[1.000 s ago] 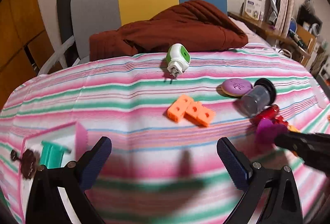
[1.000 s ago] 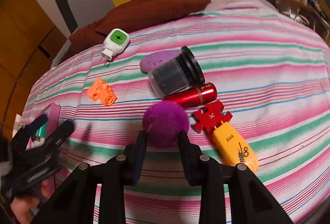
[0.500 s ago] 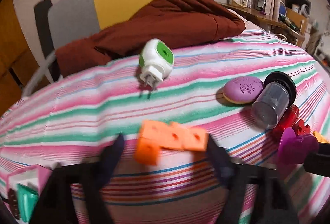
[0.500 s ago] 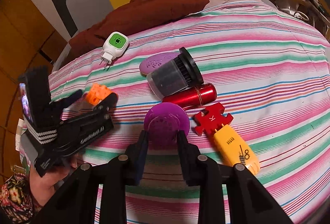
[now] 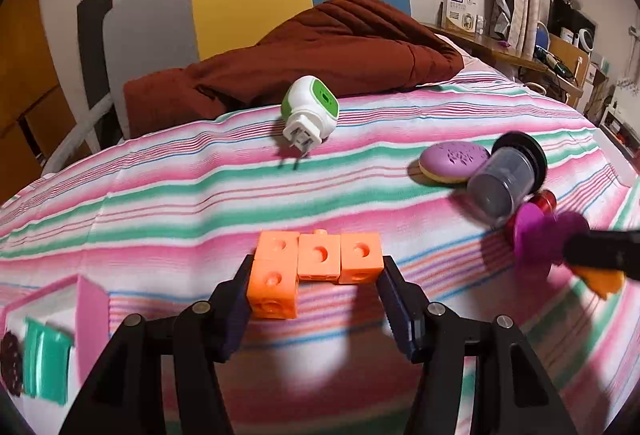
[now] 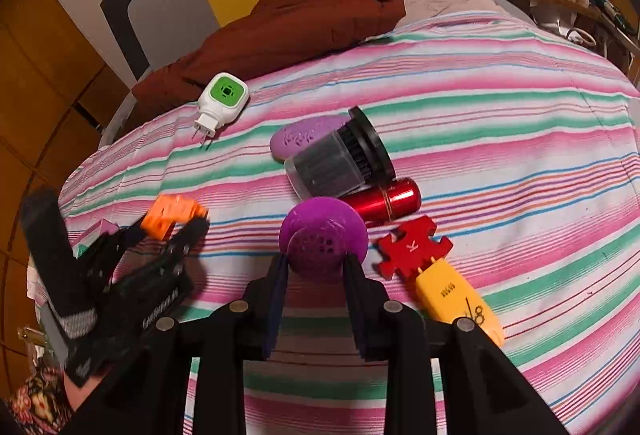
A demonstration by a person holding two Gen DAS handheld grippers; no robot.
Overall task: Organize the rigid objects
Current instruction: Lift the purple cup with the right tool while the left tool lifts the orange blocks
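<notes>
My left gripper (image 5: pixel 316 283) is shut on an L-shaped piece of orange cubes (image 5: pixel 312 267), its pads against both ends; the piece also shows in the right wrist view (image 6: pixel 172 215). My right gripper (image 6: pixel 316 267) is shut on a purple round strainer-like piece (image 6: pixel 324 235) and holds it above the striped sheet; it shows at the right in the left wrist view (image 5: pixel 540 235).
On the striped bed lie a white-green plug-in device (image 5: pixel 310 111), a purple oval disc (image 5: pixel 452 161), a dark lidded jar (image 6: pixel 336 159), a red cylinder (image 6: pixel 384 199), a red puzzle piece (image 6: pixel 412 247) and a yellow tool (image 6: pixel 456 299). A pink box (image 5: pixel 52 331) stands at left. A brown blanket (image 5: pixel 320 55) lies behind.
My left gripper moved forward to the orange cubes and closed on them. My right gripper keeps its hold on the purple piece and has barely moved.
</notes>
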